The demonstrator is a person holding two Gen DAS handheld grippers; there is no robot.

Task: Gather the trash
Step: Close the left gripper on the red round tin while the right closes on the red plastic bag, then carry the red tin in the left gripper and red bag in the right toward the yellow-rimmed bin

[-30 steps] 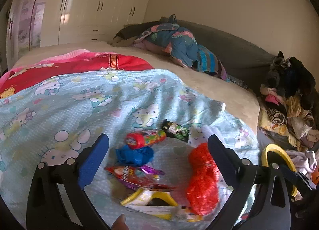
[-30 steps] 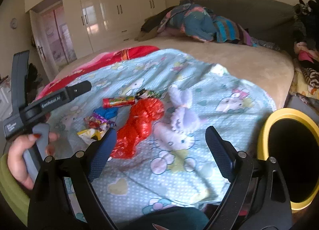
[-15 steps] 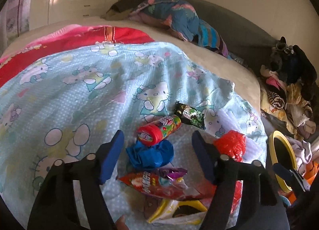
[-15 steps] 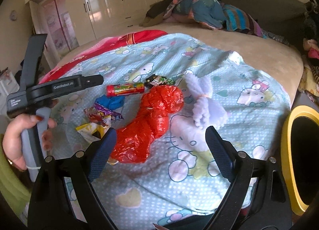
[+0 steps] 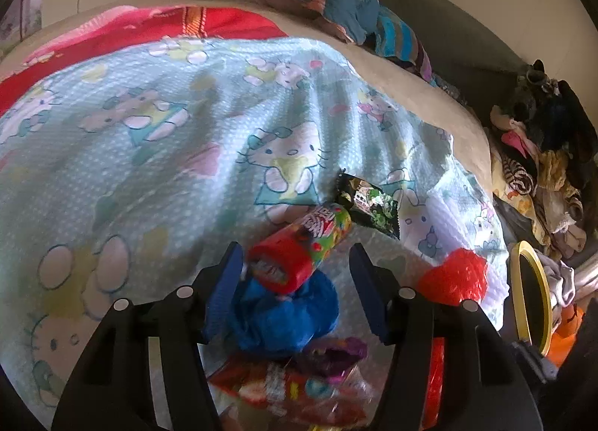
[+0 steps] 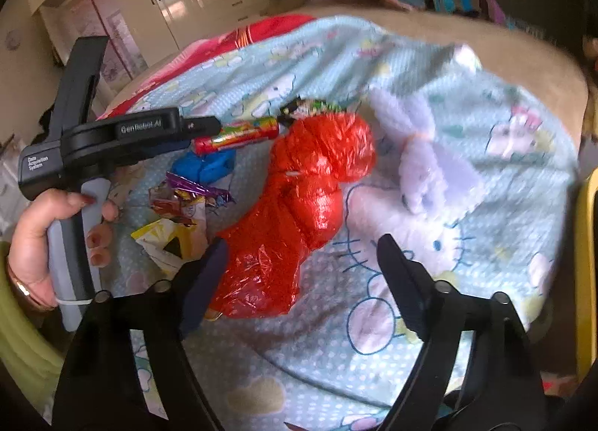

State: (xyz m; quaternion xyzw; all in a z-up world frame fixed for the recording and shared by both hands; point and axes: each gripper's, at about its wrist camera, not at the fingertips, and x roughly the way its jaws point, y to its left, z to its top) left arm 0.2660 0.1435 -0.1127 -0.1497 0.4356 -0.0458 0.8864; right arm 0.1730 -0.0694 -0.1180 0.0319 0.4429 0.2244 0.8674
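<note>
On a cartoon-print blanket (image 5: pixel 157 176), the left gripper (image 5: pixel 295 283) closes its jaws around a red-capped candy tube (image 5: pixel 302 248), not yet clamped. The right gripper (image 6: pixel 299 281), jaws narrowing, hovers over a red plastic bag (image 6: pixel 299 214) at its 12 o'clock.

Crinkled plastic bag (image 6: pixel 306 206) red; wadded plastic lump (image 5: pixel 284 315) blue; bed blanket (image 5: pixel 149 154) pale blue, white-dotted, cartoon-cat print.
</note>
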